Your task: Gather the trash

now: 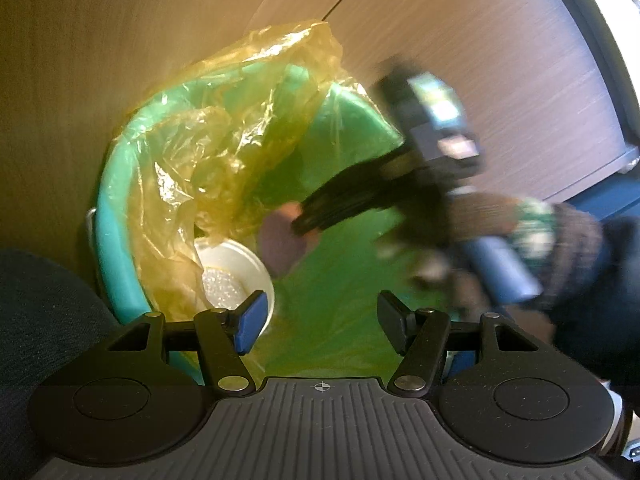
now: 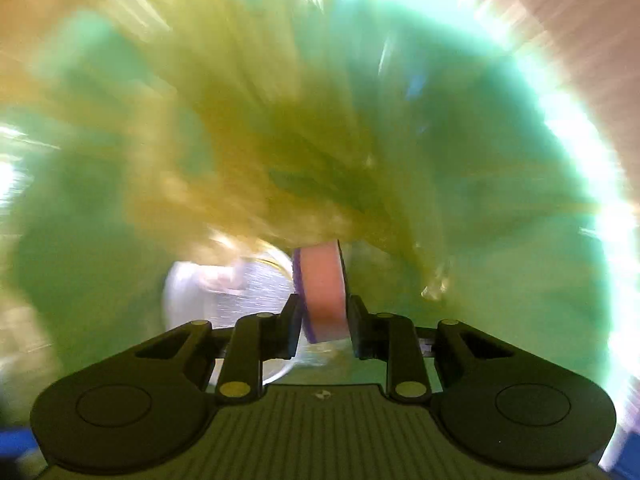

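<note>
A green bin [image 1: 120, 248] lined with a yellow plastic bag [image 1: 240, 128] is seen from above in the left wrist view. A white foam cup [image 1: 236, 276] lies inside the bin at its near left. The left gripper [image 1: 318, 322] is held at the near rim, its jaws wide with nothing between them. The right gripper [image 2: 324, 312] is pointed down into the bin from the right, gripped by a gloved hand [image 1: 516, 236]. A pink disc with a purple edge [image 2: 323, 294] is seen between its narrowly set jaws, both pads lying against it. The right wrist view is heavily blurred; the cup [image 2: 224, 296] appears left of the disc.
</note>
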